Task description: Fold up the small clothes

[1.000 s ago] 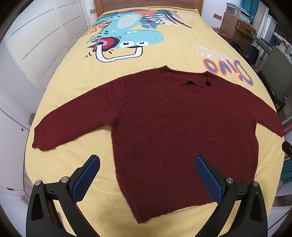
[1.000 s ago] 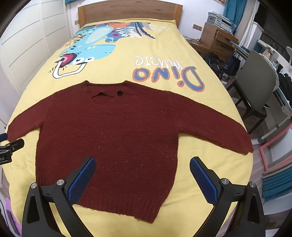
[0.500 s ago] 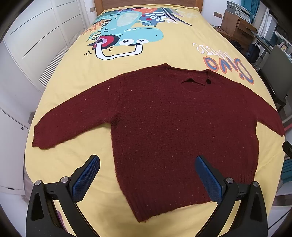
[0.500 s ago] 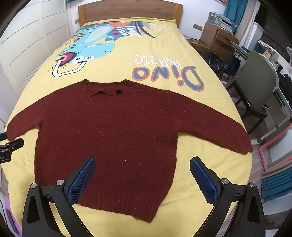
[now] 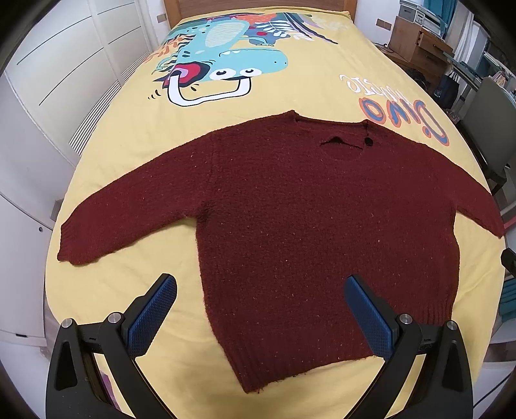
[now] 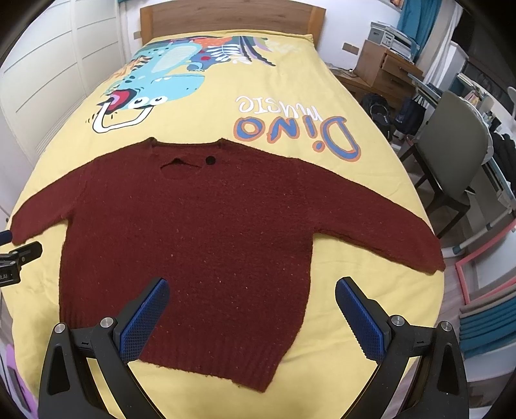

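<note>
A dark red knitted sweater point(image 5: 290, 219) lies flat and spread on the yellow bed cover, both sleeves out to the sides, neck away from me, hem near me. It also shows in the right wrist view point(image 6: 200, 232). My left gripper point(image 5: 259, 290) is open and empty, held above the sweater's lower left part. My right gripper point(image 6: 251, 290) is open and empty, above the lower right part. The left gripper's edge shows at the left of the right wrist view point(image 6: 19, 258).
The bed cover point(image 5: 135, 135) has a dinosaur print and "Dino music" lettering. White wardrobe doors point(image 5: 48, 64) stand on the left. A grey chair point(image 6: 451, 154), a wooden drawer unit point(image 6: 383, 71) and bags stand on the right. The wooden headboard point(image 6: 225, 19) is at the far end.
Both grippers have drifted slightly; the sweater sits a little lower in the views. The sweater itself has not moved and both grippers stay open.
</note>
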`<state>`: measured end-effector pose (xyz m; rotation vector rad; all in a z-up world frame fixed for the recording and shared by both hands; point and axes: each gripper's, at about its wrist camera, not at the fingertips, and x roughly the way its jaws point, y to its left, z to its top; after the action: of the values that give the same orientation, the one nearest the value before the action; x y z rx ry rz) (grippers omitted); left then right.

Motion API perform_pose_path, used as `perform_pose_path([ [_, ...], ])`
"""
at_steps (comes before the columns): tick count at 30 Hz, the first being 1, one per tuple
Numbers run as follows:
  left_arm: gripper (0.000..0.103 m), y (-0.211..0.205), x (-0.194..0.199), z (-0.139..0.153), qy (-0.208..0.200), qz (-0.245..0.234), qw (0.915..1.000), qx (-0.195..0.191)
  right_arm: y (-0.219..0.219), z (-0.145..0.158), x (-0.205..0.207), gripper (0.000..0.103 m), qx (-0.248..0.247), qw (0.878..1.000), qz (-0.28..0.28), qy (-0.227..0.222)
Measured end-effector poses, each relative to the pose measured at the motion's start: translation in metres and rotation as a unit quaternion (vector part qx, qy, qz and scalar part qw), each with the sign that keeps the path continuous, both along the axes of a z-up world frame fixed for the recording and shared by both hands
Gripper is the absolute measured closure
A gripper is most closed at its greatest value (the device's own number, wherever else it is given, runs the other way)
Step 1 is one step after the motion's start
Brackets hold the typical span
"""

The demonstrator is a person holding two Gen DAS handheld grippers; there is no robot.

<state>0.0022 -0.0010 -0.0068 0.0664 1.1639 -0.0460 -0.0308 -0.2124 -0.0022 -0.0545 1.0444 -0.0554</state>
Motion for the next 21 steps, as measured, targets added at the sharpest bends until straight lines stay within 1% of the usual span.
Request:
perform_pose_path([
  [21,0.001,0.0000,-0.0009,-0.0041,0.001,-0.001,1.0000,0.001,0.0002,-0.0058,0.0038,0.001,0.001,1.000,0.002,0.006],
])
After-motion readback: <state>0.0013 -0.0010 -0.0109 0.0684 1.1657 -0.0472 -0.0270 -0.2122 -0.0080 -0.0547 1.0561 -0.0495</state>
